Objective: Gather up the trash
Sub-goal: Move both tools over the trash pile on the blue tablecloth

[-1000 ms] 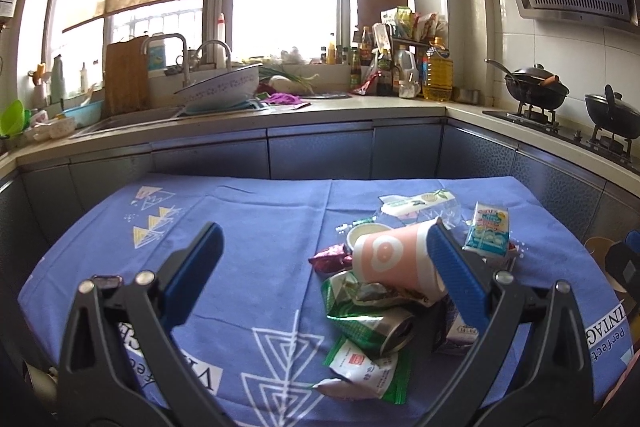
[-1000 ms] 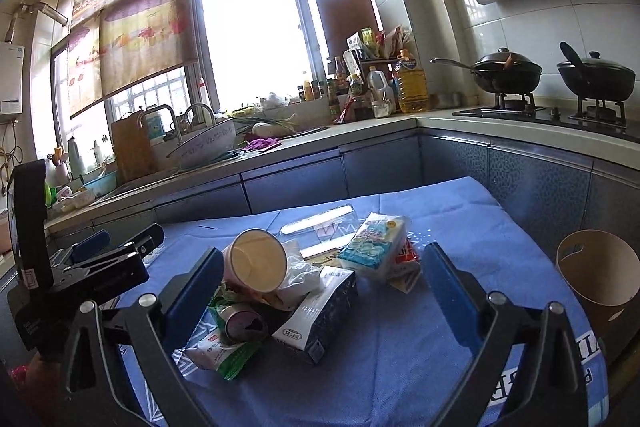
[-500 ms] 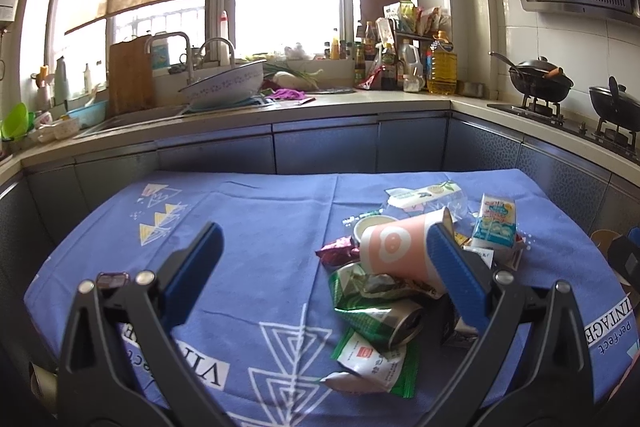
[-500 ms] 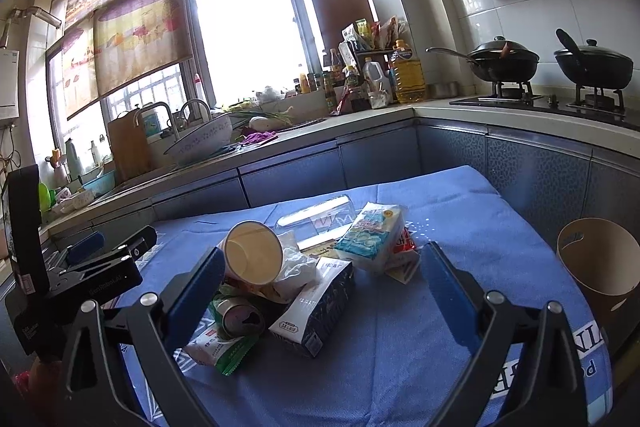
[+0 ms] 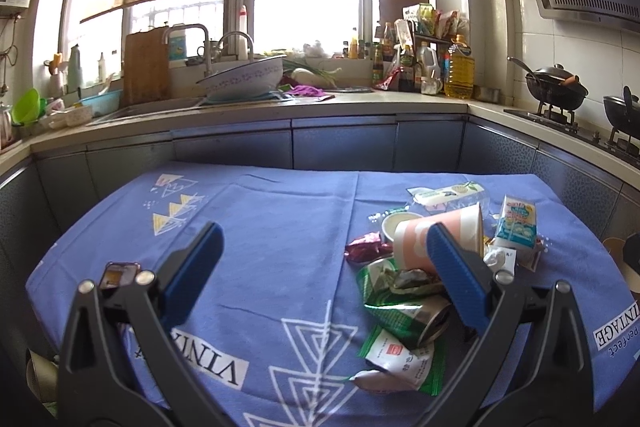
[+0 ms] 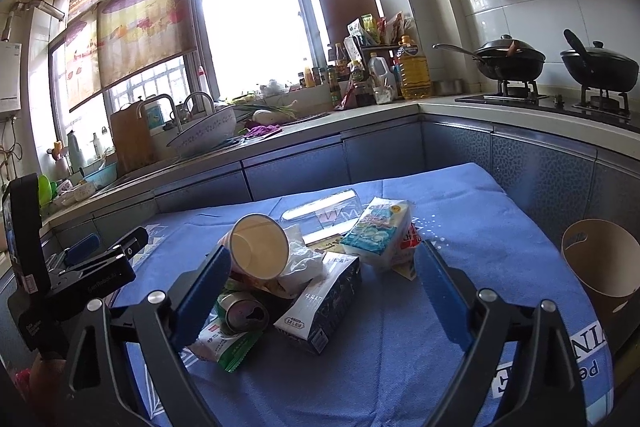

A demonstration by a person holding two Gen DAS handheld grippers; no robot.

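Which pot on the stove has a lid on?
The black pot farthest right wears a lid with a knob; the black wok beside it is open, with a utensil sticking out.

Left wrist view: looks forward and slightly down over the blue tablecloth (image 5: 280,227) – the trash pile (image 5: 420,279) sits near, right of centre.
Right wrist view: same tilt, from the pile's right – the pile (image 6: 296,279) lies close, centre-left, the left gripper (image 6: 100,259) at its left edge.
Shared: pile, tablecloth, kitchen counter (image 5: 280,107), window, stove.
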